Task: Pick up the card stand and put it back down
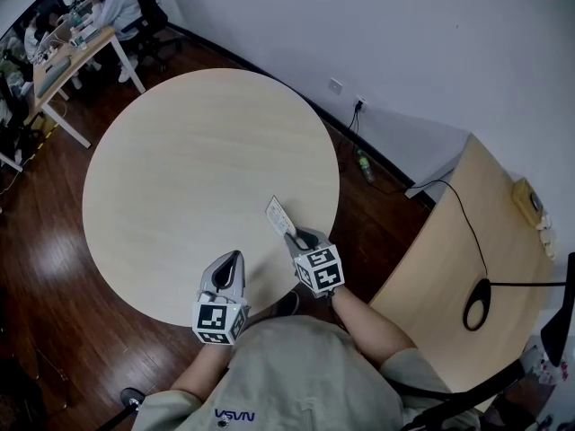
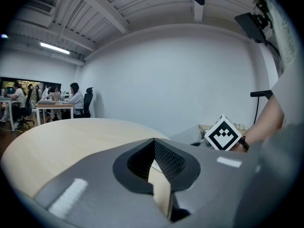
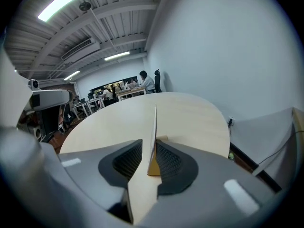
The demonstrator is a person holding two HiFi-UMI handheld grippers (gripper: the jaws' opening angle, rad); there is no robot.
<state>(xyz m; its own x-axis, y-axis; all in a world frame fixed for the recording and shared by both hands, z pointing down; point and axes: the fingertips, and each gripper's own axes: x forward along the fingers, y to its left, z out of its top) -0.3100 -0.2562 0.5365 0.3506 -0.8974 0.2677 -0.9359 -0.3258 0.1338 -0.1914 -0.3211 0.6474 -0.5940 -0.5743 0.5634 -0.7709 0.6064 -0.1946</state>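
While the right gripper (image 1: 304, 238) clenches the white, wooden-based card stand (image 1: 279, 216) upright at the 5 o'clock edge of the round pale wooden table (image 1: 180, 142), the left gripper (image 1: 230, 264) hangs closed, empty, at 6 o'clock.

Even, soft light from ceiling strip lights (image 3: 71, 1) — gripper views fisheye-bent, corners dark, foreground blurred

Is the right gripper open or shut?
Shut. The right gripper clamps the card stand; its view shows both jaws against it.
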